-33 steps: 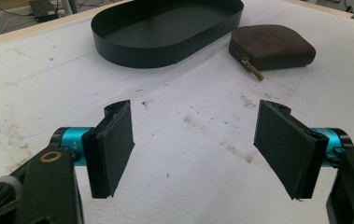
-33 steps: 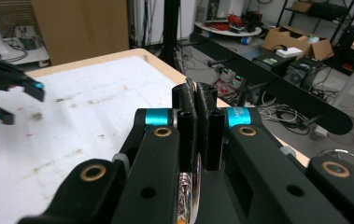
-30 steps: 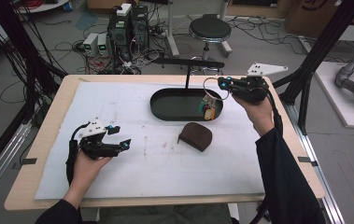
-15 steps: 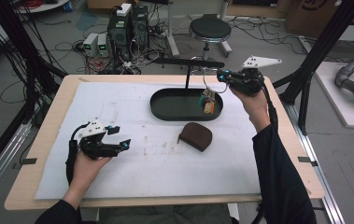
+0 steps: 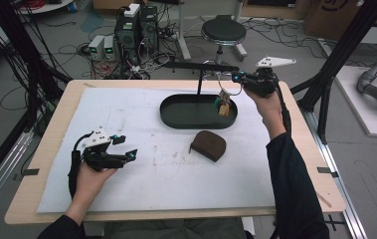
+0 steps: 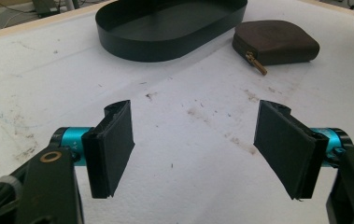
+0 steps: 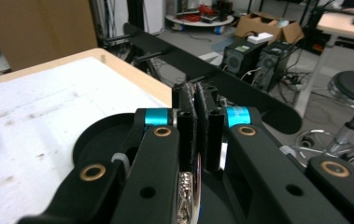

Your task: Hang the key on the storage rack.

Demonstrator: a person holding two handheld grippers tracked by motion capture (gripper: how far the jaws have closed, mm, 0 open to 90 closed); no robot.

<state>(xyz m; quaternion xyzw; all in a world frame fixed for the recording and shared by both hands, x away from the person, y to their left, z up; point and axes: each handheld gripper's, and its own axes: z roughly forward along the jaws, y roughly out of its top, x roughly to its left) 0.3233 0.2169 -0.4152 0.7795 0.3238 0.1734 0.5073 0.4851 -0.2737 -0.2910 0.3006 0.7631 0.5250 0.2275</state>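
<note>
- The left gripper (image 5: 126,155) rests low on the white sheet of the worktop (image 5: 47,199), near its left edge, jaws wide apart and holding nothing.
- Bare sheet lies between it and the brown pouch (image 5: 208,145).
- The black tray (image 5: 176,112) sits behind the pouch.
- The right gripper (image 5: 236,78), jaws clenched on a key ring, holds the keys (image 5: 223,103) hanging over the tray's right end.

My right tongs (image 5: 236,78) pinch a metal key ring (image 5: 222,84); its bunch of keys (image 5: 223,104) dangles upright over the black oval tray's (image 5: 176,118) three o'clock end.
</note>
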